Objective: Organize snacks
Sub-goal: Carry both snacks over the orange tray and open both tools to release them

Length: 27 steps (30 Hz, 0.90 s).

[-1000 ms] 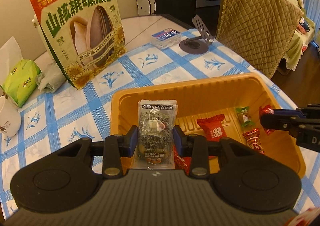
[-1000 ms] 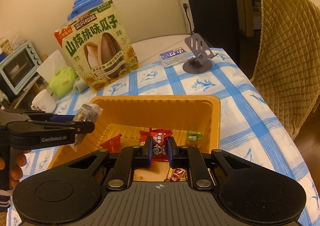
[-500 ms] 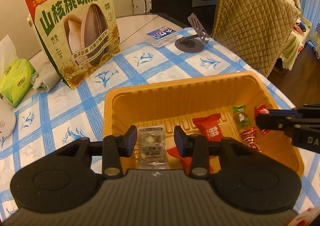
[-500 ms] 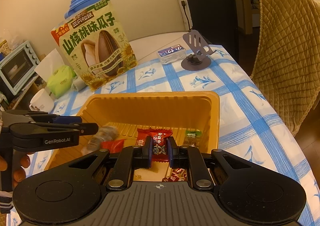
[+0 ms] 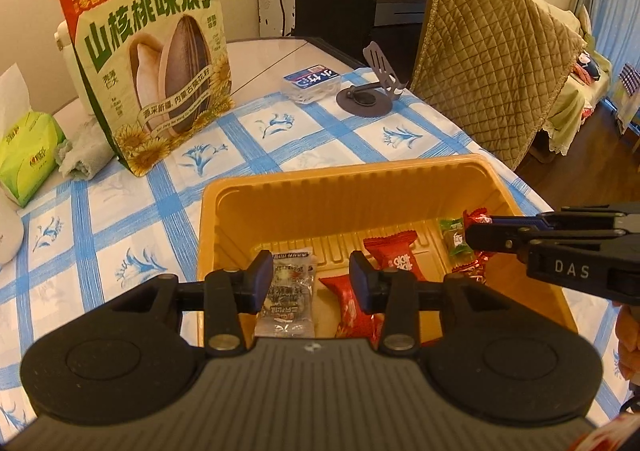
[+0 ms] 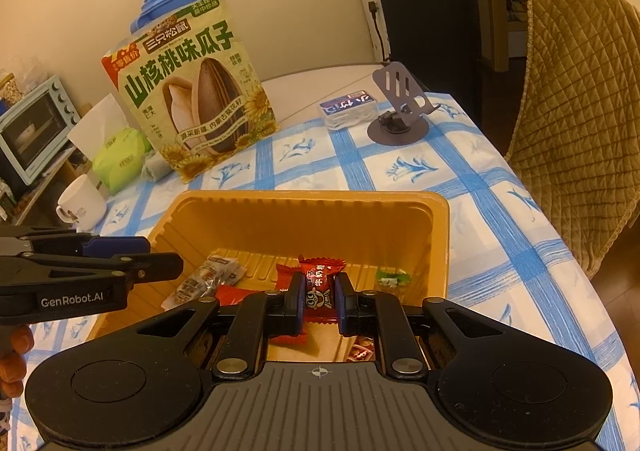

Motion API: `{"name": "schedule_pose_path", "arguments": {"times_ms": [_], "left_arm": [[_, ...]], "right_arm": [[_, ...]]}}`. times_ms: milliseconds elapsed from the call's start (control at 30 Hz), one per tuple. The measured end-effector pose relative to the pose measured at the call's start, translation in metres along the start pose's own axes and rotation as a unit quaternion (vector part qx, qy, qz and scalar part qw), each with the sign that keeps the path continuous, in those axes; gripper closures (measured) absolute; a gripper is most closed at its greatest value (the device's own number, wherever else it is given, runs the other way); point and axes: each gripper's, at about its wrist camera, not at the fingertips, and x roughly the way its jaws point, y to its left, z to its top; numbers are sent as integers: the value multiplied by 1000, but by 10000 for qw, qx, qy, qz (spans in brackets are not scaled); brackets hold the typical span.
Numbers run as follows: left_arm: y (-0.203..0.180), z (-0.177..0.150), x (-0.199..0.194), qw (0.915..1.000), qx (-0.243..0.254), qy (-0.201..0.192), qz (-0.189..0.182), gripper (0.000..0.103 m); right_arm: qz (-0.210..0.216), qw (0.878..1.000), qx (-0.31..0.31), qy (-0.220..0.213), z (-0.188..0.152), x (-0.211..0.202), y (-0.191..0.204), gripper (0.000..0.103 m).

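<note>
Left wrist view: clear-wrapped snack below parted left gripper, in orange tray.

Blue-checked table with orange tray, seed bag, phone stand.

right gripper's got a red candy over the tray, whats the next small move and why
Probably open the right gripper and let the red candy drop. It is pinched above the orange tray, where other snacks already lie, and the left gripper stands open over its clear packet, resting on the tray floor.
</note>
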Motion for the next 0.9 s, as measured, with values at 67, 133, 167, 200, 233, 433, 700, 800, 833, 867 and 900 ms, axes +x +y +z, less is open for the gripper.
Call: {"name": "schedule_pose_path", "arguments": {"times_ms": [67, 133, 167, 200, 233, 433, 700, 800, 833, 867, 900], "left_arm": [[1, -2, 1, 10000, -24, 16, 1, 65], [2, -3, 0, 10000, -31, 12, 18, 65], [2, -3, 0, 10000, -40, 14, 22, 65], [3, -3, 0, 10000, -55, 16, 26, 65], [4, -3, 0, 10000, -68, 12, 37, 65], [6, -3, -4, 9999, -117, -11, 80, 60], [4, -7, -11, 9997, -191, -47, 127, 39], [3, -9, -14, 9997, -205, -68, 150, 38], [3, -10, -15, 9996, -208, -90, 150, 37], [3, -10, -17, 9996, -223, -92, 148, 37], [3, -11, -18, 9996, -234, -96, 152, 35]], "right_arm": [[-12, 10000, -27, 19, 1, 2, 0, 87], [-25, 10000, -36, 32, 1, 4, 1, 87], [-30, 10000, -38, 35, 1, 5, 1, 87], [-34, 10000, -41, 43, 2, 6, 1, 87], [-41, 10000, -42, 49, 1, 6, 1, 87], [-58, 10000, -28, 17, 3, 7, 2, 87], [142, 9998, 117, -19, 4, 0, 2, 77], [99, 9997, 105, -171, 2, -7, 3, 39], [76, 9996, 71, -257, 1, -11, 4, 38], [78, 9996, 29, -271, 1, -13, 5, 38], [87, 9997, 13, -231, 1, -14, 5, 38]]}}
